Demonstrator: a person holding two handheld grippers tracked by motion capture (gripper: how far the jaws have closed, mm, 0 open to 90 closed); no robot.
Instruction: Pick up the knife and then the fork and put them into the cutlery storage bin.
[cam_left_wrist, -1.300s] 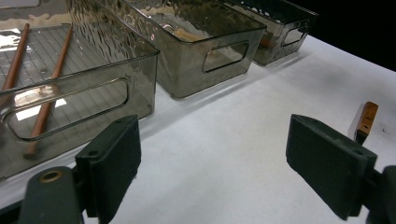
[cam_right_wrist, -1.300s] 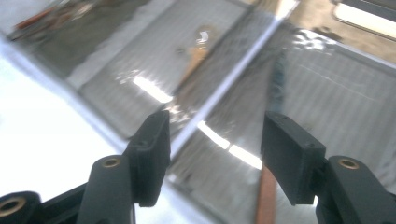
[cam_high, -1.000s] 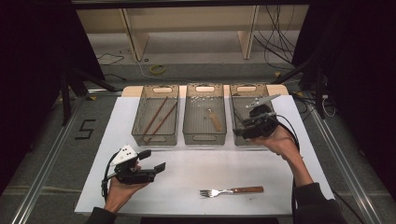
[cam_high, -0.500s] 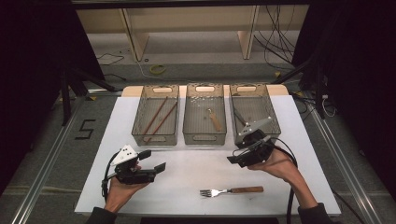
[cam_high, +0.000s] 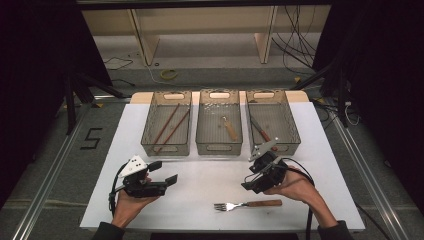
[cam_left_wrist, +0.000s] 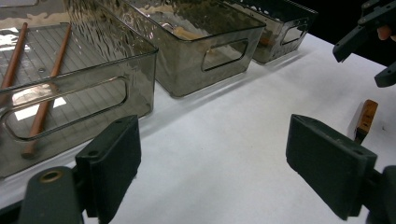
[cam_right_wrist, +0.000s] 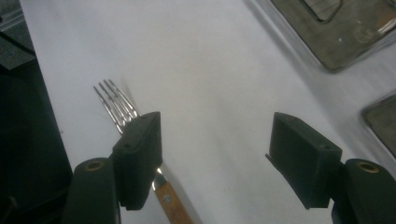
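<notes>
Fingers (cam_right_wrist: 299, 161) of the right gripper (cam_high: 256, 181) stand open, empty; the fork (cam_high: 247, 204) lies crosswise just beneath, handle toward that hand.

High view: fixed above person's side, facing forward and down over whole bench (cam_high: 210, 172). Left gripper view: low, close, along own jaws toward bins (cam_left_wrist: 205, 46). Right gripper view: close, downward onto fork (cam_right_wrist: 119, 107). Fork (cam_high: 247, 204) shared by all three views.

A figure "5" (cam_high: 91, 138) (dark, blocky) is marked on the floor left of the table (cam_high: 310, 150).
</notes>
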